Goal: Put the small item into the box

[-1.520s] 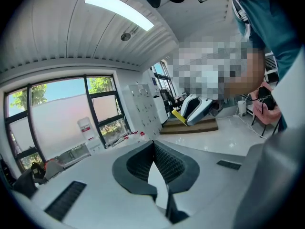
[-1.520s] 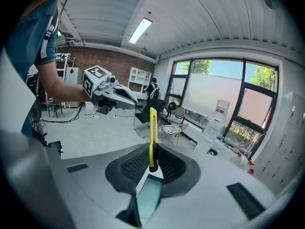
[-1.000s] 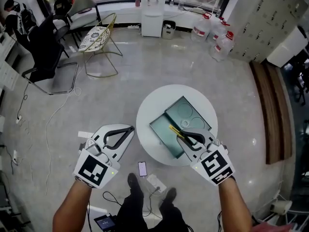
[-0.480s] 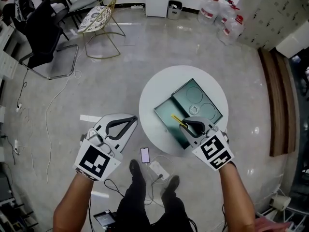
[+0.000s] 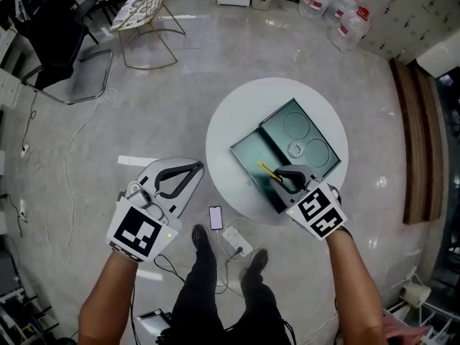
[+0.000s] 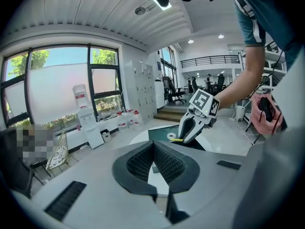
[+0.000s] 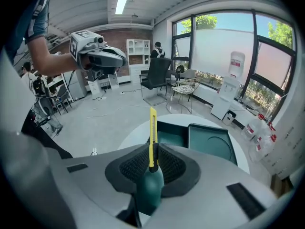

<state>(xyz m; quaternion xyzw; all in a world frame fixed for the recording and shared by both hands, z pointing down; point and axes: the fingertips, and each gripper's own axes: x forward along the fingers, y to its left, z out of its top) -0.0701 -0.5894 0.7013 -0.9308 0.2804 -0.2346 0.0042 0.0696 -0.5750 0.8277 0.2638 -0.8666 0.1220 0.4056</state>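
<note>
A round white table [image 5: 230, 121] carries an open dark green box [image 5: 251, 157] with its lid [image 5: 309, 139] lying beside it; a small pale ring [image 5: 295, 149] rests on the lid. My right gripper [image 5: 280, 176] is shut on a yellow utility knife [image 5: 267, 169], which it holds over the box's near part. In the right gripper view the knife [image 7: 152, 132] points up from between the jaws [image 7: 152, 162], towards the box [image 7: 171, 133]. My left gripper [image 5: 192, 169] is shut on nothing and hangs over the floor left of the table.
A phone [image 5: 213, 218] and a white power block [image 5: 236, 241] with cables lie on the floor by the person's feet. Chairs [image 5: 147, 9] stand at the far left, water bottles [image 5: 345, 16] at the far right, and a wooden bench [image 5: 413, 149] along the right.
The head view has shifted, so the table sits higher in it. My right gripper keeps the knife over the box's near part. The left gripper has hardly moved.
</note>
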